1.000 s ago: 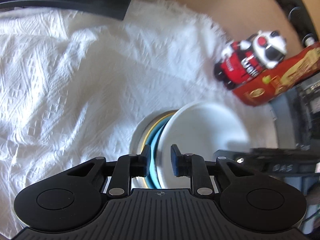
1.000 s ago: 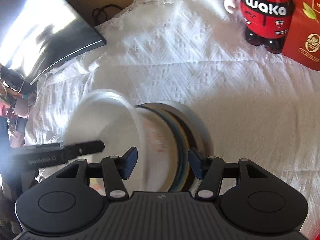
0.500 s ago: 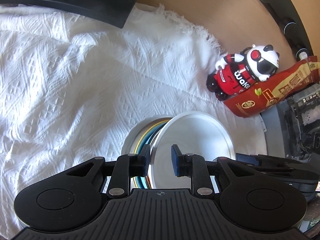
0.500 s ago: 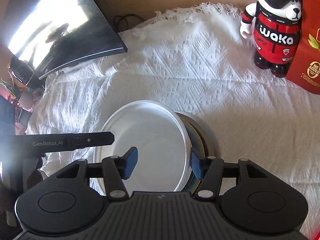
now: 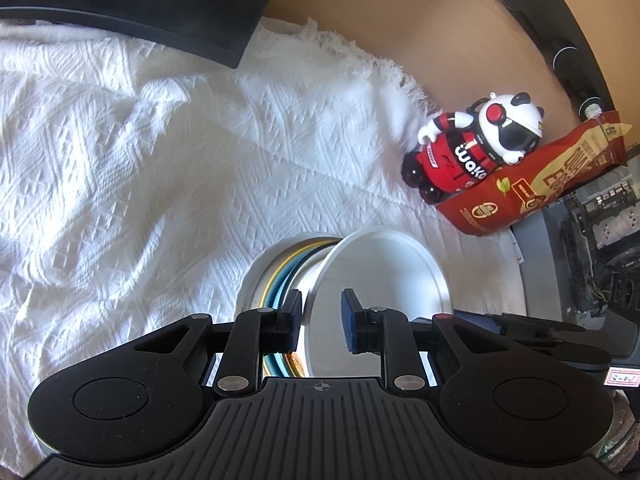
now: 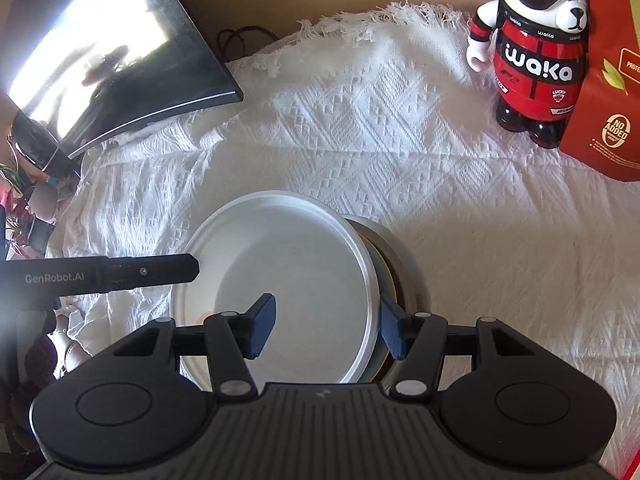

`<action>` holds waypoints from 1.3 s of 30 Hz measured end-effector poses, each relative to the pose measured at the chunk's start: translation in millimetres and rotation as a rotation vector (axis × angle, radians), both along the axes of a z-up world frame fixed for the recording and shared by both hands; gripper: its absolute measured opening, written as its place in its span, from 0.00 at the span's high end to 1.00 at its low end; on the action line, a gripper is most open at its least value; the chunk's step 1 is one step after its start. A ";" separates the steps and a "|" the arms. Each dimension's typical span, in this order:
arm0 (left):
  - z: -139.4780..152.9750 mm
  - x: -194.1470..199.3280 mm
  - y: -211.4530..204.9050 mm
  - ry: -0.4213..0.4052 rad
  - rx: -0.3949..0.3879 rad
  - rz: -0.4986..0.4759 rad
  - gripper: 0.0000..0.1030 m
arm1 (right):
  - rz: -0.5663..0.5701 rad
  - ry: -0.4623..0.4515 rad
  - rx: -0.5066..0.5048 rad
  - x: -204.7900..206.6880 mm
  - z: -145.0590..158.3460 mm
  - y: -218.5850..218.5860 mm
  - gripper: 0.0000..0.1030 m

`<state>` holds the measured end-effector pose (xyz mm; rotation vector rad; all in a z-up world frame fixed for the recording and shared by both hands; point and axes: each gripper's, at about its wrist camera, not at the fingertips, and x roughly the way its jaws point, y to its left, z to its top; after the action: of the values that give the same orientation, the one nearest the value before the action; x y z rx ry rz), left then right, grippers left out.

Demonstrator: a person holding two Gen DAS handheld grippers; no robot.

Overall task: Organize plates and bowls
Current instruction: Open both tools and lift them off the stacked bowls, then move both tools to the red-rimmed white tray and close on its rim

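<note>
Gripping the white plate (image 5: 380,276) rim between my left fingers (image 5: 349,320), I am keeping my right fingers (image 6: 262,326) open, steadying the stack (image 6: 394,268) at three o'clock.

white plate (image 6: 288,272), white diamond-woven cloth (image 6: 400,152), perhaps yellow-rimmed stack (image 5: 280,280)

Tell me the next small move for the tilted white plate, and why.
Probably lift the white plate clear of the stack toward bare cloth: it leans tilted against the coloured dishes, its rim between the left claw fingers, with the right claw open around its other edge.
</note>
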<state>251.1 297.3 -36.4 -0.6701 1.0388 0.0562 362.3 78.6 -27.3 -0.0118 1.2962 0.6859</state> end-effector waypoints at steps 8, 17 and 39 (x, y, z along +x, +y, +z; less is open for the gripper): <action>-3.8 2.0 4.5 0.002 -0.005 -0.012 0.78 | -0.029 -0.022 0.001 -7.5 7.5 0.8 0.45; -6.5 10.5 6.7 -0.015 -0.001 -0.078 0.78 | -0.098 -0.031 -0.025 -14.3 5.0 5.3 0.45; 57.0 10.5 -16.4 -0.241 0.115 0.098 0.80 | -0.246 -0.212 0.093 -44.5 55.2 -77.6 0.44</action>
<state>261.6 280.9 20.6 -0.6061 0.7652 0.1165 317.8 1.0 28.0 0.1456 1.0404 0.5180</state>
